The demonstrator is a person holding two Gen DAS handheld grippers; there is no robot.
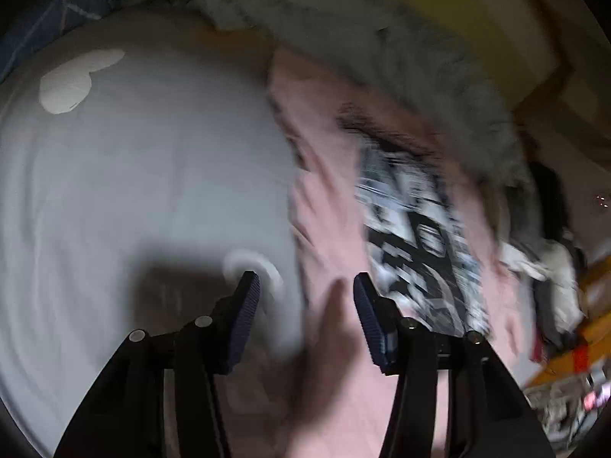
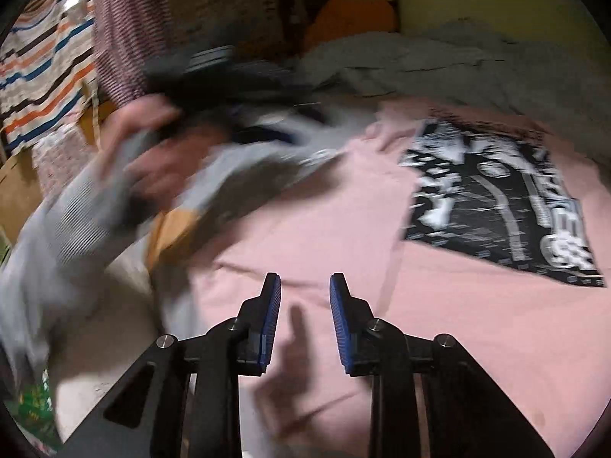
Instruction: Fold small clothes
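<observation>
Left wrist view: pink T-shirt (image 1: 328,198) lies spread flat, both grippers empty above it.

From that camera the left hand-held gripper (image 1: 305,294) stands spread over the shirt's edge – grey-white sheet (image 1: 133,175) at nine o'clock, black-and-white print (image 1: 416,229) at two o'clock. The right hand-held gripper (image 2: 305,290) is parted too, pinching nothing, pink cloth beneath. At ten o'clock a blurred hand (image 2: 152,152) in a grey sleeve (image 2: 57,236) – grey blanket (image 2: 458,61) at twelve.
</observation>
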